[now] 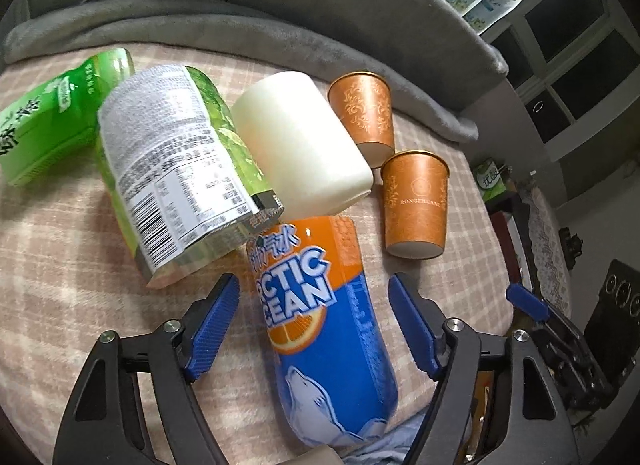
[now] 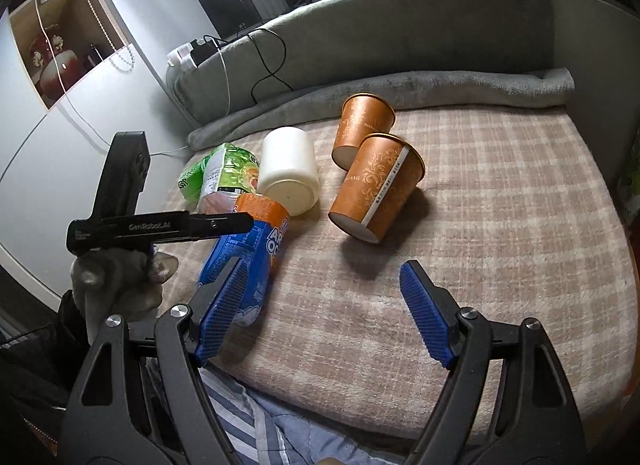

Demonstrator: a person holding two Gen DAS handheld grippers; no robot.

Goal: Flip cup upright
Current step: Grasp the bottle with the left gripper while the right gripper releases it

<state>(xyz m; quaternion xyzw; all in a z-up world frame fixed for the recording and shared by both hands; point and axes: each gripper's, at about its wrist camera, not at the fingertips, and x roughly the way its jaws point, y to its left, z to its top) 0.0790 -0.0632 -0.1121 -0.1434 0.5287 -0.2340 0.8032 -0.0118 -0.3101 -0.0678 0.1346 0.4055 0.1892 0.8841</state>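
Note:
Two orange paper cups stand upright on the plaid blanket: a near one [image 1: 416, 205] [image 2: 376, 189] and a far one [image 1: 366, 117] [image 2: 362, 127]. A white cup [image 1: 304, 145] [image 2: 290, 175] stands beside them with its flat base facing the right wrist camera. My left gripper [image 1: 314, 325] is open, its blue pads on either side of an orange and blue Arctic Ocean bottle [image 1: 320, 325] lying on the blanket, not touching it. My right gripper [image 2: 324, 313] is open and empty, in front of the near orange cup. The left gripper's body [image 2: 160, 225] shows in the right wrist view.
Two green drink cartons [image 1: 176, 185] [image 1: 56, 117] lie left of the white cup. A grey padded backrest [image 2: 400, 33] and folded grey blanket [image 2: 440, 85] border the far side. Cables [image 2: 268, 65] hang at the back left. Bare plaid blanket [image 2: 520, 225] lies to the right.

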